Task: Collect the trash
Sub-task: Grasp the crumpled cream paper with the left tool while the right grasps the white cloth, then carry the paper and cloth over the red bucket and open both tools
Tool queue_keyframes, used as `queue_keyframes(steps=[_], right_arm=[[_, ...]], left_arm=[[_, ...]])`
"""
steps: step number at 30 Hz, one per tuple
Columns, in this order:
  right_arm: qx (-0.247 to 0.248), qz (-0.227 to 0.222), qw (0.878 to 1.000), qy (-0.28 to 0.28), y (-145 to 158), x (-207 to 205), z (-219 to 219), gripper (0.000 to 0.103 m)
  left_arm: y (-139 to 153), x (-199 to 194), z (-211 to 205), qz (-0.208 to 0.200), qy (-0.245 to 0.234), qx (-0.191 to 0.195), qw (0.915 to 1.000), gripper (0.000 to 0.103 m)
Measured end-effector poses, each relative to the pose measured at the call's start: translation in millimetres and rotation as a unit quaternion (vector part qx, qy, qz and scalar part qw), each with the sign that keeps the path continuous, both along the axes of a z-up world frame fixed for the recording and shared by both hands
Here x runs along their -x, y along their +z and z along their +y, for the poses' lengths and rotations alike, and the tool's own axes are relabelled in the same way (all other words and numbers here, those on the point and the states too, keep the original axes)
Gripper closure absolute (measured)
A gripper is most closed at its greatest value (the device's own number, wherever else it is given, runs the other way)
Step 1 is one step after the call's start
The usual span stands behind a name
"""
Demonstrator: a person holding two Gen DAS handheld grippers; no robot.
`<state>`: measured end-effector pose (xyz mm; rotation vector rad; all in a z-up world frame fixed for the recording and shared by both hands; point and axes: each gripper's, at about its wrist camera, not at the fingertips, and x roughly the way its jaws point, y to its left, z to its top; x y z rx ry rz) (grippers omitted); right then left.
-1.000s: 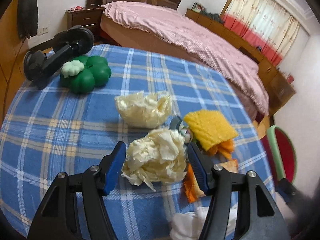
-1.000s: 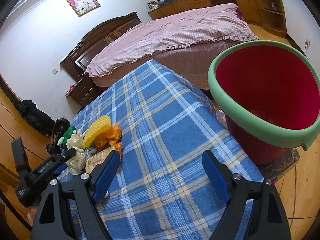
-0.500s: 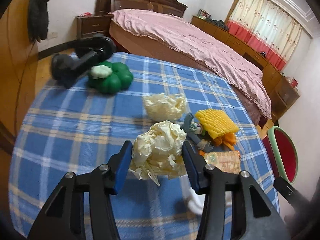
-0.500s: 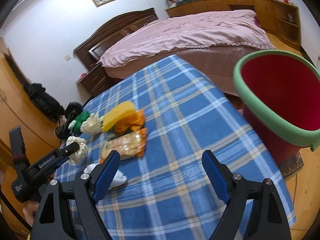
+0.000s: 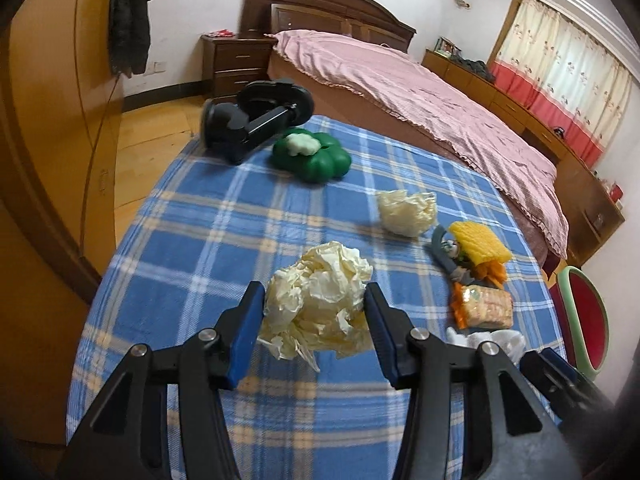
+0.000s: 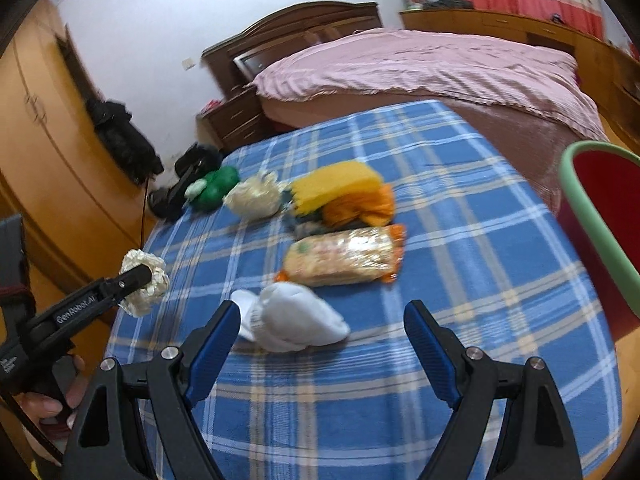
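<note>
My left gripper (image 5: 314, 320) is shut on a crumpled cream paper ball (image 5: 320, 304), lifted off the blue plaid tablecloth (image 5: 200, 240). The right wrist view shows that same paper ball (image 6: 146, 282) held above the table's left edge by the left gripper (image 6: 138, 280). My right gripper (image 6: 320, 342) is open, low over the cloth, with a white crumpled tissue (image 6: 294, 322) just ahead of its left finger. A second cream paper ball (image 5: 408, 212) lies further back. A snack wrapper (image 6: 344, 258) lies beyond the tissue. The red bin with a green rim (image 6: 600, 220) stands at the right.
A yellow sponge (image 6: 336, 186) on an orange cloth, a green clover-shaped toy (image 5: 312, 156) and a black device (image 5: 256, 120) also sit on the table. A bed with a pink cover (image 5: 420, 96) stands behind. A wooden wardrobe (image 5: 40, 120) is at the left.
My left gripper closed on the paper ball and lifted it back and to the left. My right gripper swung from the bin toward the white tissue and wrapper.
</note>
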<state>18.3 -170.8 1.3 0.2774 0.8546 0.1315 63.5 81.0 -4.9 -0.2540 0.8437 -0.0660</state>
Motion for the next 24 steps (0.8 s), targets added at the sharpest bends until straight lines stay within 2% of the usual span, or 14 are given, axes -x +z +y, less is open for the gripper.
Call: queue_keyframes(steps=[5, 12, 24], right_arm=[[0.01, 0.02, 1.0, 0.011, -16.0, -5.6, 13.5, 0.019], [0.011, 0.04, 0.999, 0.015, -32.6, -10.8, 18.0, 0.041], [0.001, 0.034, 0.999, 0.011, -36.0, -4.8, 18.4, 0.075]], left_arm=[[-6.1, 4.1, 7.8, 0.008, 0.005, 0.004, 0.9999, 0.052], [-7.2, 5.7, 10.7, 0.007, 0.004, 0.011, 0.9999, 0.052], [3.0, 25.4, -4.3, -0.011, -0.019, 0.01, 0.9997, 0.052]])
